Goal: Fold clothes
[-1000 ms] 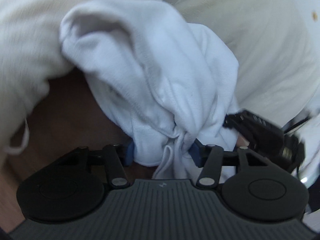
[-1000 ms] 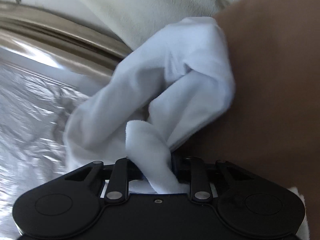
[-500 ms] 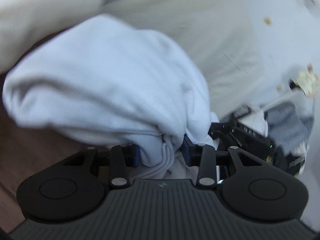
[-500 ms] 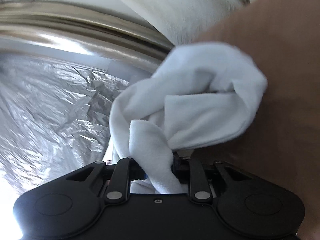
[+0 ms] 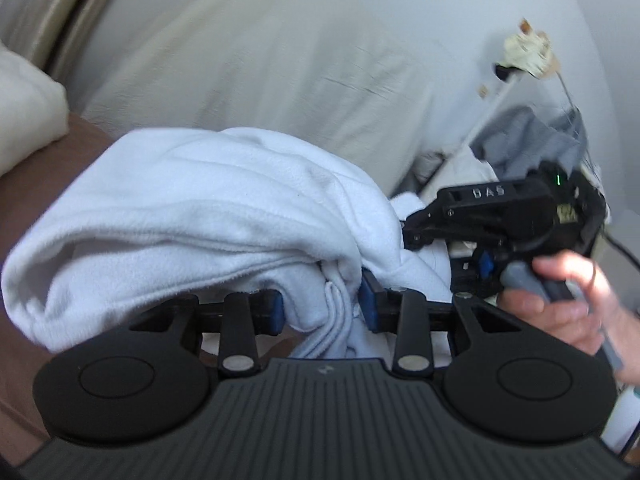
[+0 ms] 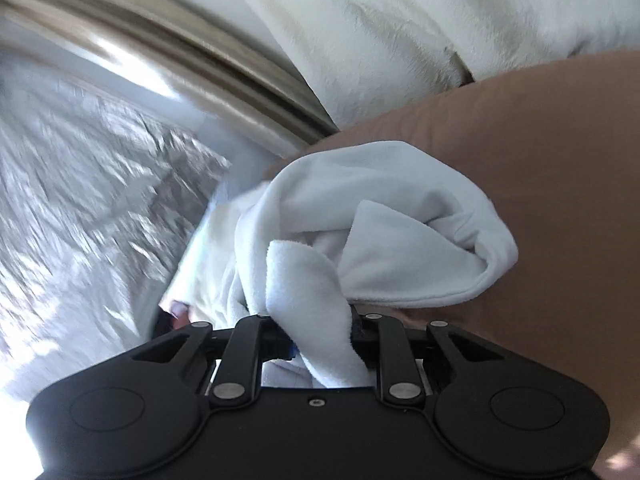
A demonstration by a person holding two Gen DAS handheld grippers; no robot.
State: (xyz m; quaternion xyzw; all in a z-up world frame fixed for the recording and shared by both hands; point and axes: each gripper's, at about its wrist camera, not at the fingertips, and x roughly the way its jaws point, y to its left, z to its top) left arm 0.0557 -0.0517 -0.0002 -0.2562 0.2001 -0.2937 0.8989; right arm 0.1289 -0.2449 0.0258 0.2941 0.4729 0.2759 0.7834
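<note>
A white fleece garment (image 5: 192, 216) hangs bunched in the air between both grippers, above a brown surface (image 5: 36, 176). My left gripper (image 5: 322, 306) is shut on a gathered fold of it, blue pads pressed into the cloth. In the left wrist view the right gripper (image 5: 412, 236) comes in from the right, held by a hand (image 5: 568, 300), its tips buried in the same cloth. In the right wrist view the white garment (image 6: 384, 232) droops forward in a loose roll, and my right gripper (image 6: 322, 340) is shut on a strip of it.
Cream bedding (image 5: 280, 64) lies behind the garment, with a white pillow (image 5: 24, 112) at the left. A grey cloth pile (image 5: 532, 140) sits at the far right. In the right wrist view a brass rail (image 6: 168, 64), crinkled silvery sheeting (image 6: 80, 184) and the brown surface (image 6: 560, 168) surround the cloth.
Both grippers have lifted and tilted with the garment still held. The bundle has swung leftward and lower in the left wrist view, and the right gripper and its hand now show clearly.
</note>
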